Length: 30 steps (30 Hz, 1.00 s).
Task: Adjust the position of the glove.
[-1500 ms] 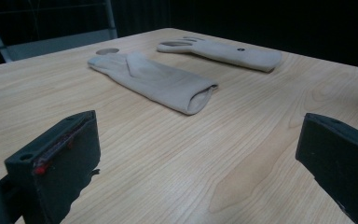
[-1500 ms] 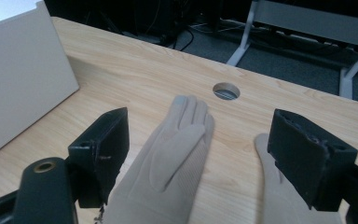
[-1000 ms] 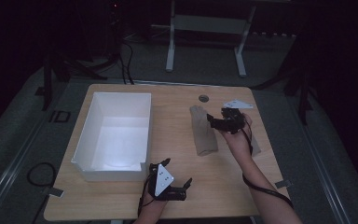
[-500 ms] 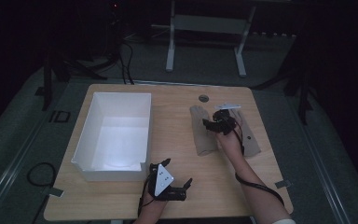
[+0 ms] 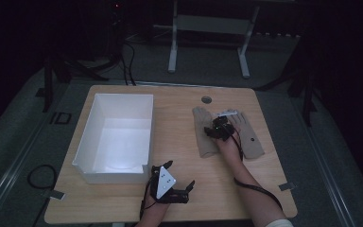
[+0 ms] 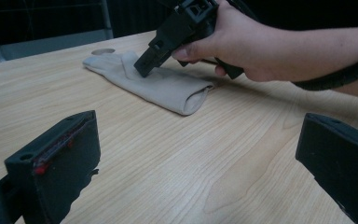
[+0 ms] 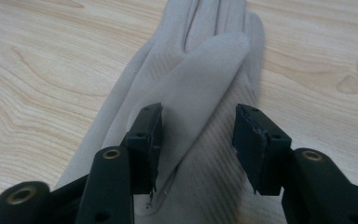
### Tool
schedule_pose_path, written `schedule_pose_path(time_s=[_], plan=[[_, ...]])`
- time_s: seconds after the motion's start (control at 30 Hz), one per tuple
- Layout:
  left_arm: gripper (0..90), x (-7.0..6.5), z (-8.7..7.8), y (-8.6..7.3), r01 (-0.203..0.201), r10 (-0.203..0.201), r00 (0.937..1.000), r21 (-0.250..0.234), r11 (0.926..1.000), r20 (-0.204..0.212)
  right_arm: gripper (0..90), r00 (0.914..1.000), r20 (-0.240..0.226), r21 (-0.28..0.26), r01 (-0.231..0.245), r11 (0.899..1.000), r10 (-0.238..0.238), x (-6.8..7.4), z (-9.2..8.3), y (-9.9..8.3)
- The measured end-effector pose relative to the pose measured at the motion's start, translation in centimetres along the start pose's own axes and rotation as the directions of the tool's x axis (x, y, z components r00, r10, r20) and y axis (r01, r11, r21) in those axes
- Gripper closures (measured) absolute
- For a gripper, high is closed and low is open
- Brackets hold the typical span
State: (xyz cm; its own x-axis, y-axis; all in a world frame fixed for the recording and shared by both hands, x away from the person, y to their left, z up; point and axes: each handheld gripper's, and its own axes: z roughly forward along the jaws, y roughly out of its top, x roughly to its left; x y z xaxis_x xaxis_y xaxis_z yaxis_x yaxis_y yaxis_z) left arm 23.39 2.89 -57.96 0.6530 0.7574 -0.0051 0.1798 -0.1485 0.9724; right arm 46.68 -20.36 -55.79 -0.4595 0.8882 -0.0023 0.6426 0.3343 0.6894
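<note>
1. Straddling the left glove (image 7: 200,84), the right gripper (image 7: 198,140) has just been narrowing its jaws; the thumb fold lies between the pads, not yet pinched.
2. This glove lies flat on the table (image 5: 179,142), right of the white box (image 5: 123,137); the other glove (image 5: 248,135) lies just beside it.
3. The left gripper (image 6: 196,163) rests near the table's front edge, jaws wide, holding nothing.
4. Risks, as I judge them: pads closing on too little cloth could slip off; pressing down could bunch the fabric; a one-layer pinch could leave the glove dangling awkwardly.
</note>
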Motion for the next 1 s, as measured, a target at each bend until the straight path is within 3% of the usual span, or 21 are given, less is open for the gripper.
schedule_pose_path(time_s=[0.17,0.4,0.53,0.77,0.93,1.0], plan=[[0.3,0.0,0.0,0.0,-0.001,0.001,1.0,0.001,1.0,-0.001,75.3,0.9999,-0.016,0.0,0.002,1.0,-0.002,0.3,-0.1,-0.1],[0.3,0.0,0.0,0.0,-0.001,0.001,1.0,0.001,1.0,-0.005,80.7,0.995,-0.069,-0.008,-0.073,0.997,0.072,0.3,-1.2,0.3],[0.3,-0.1,0.0,0.0,-0.003,0.003,1.0,0.003,1.0,-0.006,80.7,0.9916,-0.086,-0.064,-0.103,0.993,0.097,0.8,-3.6,1.0],[0.3,-0.1,0.1,0.0,-0.011,0.011,0.9999,0.003,0.9999,-0.007,80.7,0.9923,-0.099,-0.185,-0.091,0.979,0.074,2.6,-8.6,0.9],[0.3,-0.1,0.1,0.0,-0.01,0.01,0.9999,0.004,0.9999,-0.005,80.6,0.9914,-0.1,-0.21,-0.104,0.972,0.084,3.6,-10.8,0.3],[0.3,-0.1,0.1,0.0,-0.011,0.011,0.9999,0.004,0.9999,-0.006,80.6,0.9879,-0.105,-0.209,-0.134,0.969,0.114,4.2,-11.6,-0.8]])
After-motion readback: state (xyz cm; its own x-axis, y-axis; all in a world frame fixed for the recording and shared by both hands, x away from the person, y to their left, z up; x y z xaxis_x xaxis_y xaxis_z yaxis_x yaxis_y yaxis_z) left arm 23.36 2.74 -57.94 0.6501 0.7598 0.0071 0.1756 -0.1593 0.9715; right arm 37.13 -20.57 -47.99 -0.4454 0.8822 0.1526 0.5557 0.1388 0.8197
